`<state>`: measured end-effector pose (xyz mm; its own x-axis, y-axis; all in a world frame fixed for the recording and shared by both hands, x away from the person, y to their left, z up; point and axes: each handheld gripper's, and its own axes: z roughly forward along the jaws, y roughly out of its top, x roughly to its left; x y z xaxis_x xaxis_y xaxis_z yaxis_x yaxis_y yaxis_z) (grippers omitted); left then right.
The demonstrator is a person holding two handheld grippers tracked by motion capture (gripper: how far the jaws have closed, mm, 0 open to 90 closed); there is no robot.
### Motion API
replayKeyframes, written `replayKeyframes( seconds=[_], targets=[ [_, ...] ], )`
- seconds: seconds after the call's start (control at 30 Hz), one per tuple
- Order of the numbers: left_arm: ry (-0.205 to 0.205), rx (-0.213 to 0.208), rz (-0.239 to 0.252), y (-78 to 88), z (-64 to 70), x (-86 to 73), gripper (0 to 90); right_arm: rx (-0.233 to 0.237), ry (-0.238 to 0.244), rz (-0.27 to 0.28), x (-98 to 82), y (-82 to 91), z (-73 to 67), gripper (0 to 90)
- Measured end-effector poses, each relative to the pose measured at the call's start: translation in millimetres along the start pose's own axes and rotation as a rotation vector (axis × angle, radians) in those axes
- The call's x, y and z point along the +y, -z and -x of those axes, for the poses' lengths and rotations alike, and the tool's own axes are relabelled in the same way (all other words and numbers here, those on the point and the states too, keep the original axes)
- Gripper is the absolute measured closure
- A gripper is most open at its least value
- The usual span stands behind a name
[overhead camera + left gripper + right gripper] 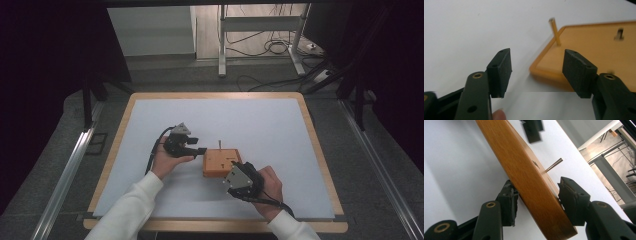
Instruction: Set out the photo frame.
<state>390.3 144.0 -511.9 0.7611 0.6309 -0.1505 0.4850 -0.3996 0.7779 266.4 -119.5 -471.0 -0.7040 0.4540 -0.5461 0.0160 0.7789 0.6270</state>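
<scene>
Orange wooden block [221,163] sits lower centre of the high view on the white mat [260,125], thin peg [220,145] upright at its far left corner. Right gripper [537,196] clamped on the block's edge. Left gripper [537,71] jaws apart, nothing between, just left of the block.

The orange block [529,182], in the middle of the right gripper view, looks like smooth plastic with a soft sheen along its rounded edge. Its thin peg [555,31] seems yellowish and matt. The gripper pads [577,71] are black with a rough, grainy face. A matt white sheet [260,120] covers the pale wood-rimmed table [312,130].
</scene>
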Motion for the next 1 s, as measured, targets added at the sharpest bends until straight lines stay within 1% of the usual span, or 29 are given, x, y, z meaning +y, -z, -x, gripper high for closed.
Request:
replayKeyframes(
  seconds=[0.07,0.13,0.27,0.33,0.37,0.4,0.5,0.67,0.7,0.73,0.87,1.0],
  targets=[
    [0.004,0.014,-0.007,5.3,-1.0,-7.9,37.9,0.002,0.003,-0.003,0.6,0.2,1.3,50.8],
    [0.016,0.018,-0.002,11.7,-3.0,-16.4,37.6,0.004,0.001,-0.006,1.1,0.4,2.7,51.1],
    [0.020,0.023,-0.008,18.1,-3.7,-26.9,37.0,0.018,0.002,-0.015,4.1,-0.2,7.0,51.9],
    [0.006,0.028,-0.014,21.0,-3.3,-31.1,36.8,0.026,0.008,-0.021,7.2,-1.3,10.0,52.8],
    [0.008,0.030,-0.021,22.4,-2.5,-32.3,36.6,0.032,0.011,-0.028,9.2,-1.7,12.0,53.2],
    [-0.002,0.032,-0.024,23.6,-2.5,-32.9,36.1,0.037,0.015,-0.034,10.7,-2.1,13.7,53.6],
    [-0.003,0.033,-0.015,28.3,-0.9,-37.4,36.0,0.049,0.020,-0.046,13.9,-2.8,18.5,54.7],
    [-0.022,0.041,-0.032,31.7,2.9,-44.8,36.0,0.052,0.032,-0.063,17.4,-3.5,26.5,58.9],
    [-0.019,0.039,-0.036,32.2,3.4,-45.8,36.0,0.048,0.036,-0.059,17.8,-4.2,27.9,60.0],
    [-0.021,0.038,-0.038,32.4,3.5,-46.2,35.7,0.053,0.027,-0.059,18.6,-4.2,30.4,60.4],
    [-0.018,0.038,-0.034,32.3,3.4,-46.6,35.7,0.082,0.019,-0.056,22.0,-5.8,39.7,61.7],
    [-0.024,0.039,-0.048,29.9,4.0,-47.4,35.6,0.099,0.028,-0.060,27.9,-8.5,46.6,64.1]
  ],
)
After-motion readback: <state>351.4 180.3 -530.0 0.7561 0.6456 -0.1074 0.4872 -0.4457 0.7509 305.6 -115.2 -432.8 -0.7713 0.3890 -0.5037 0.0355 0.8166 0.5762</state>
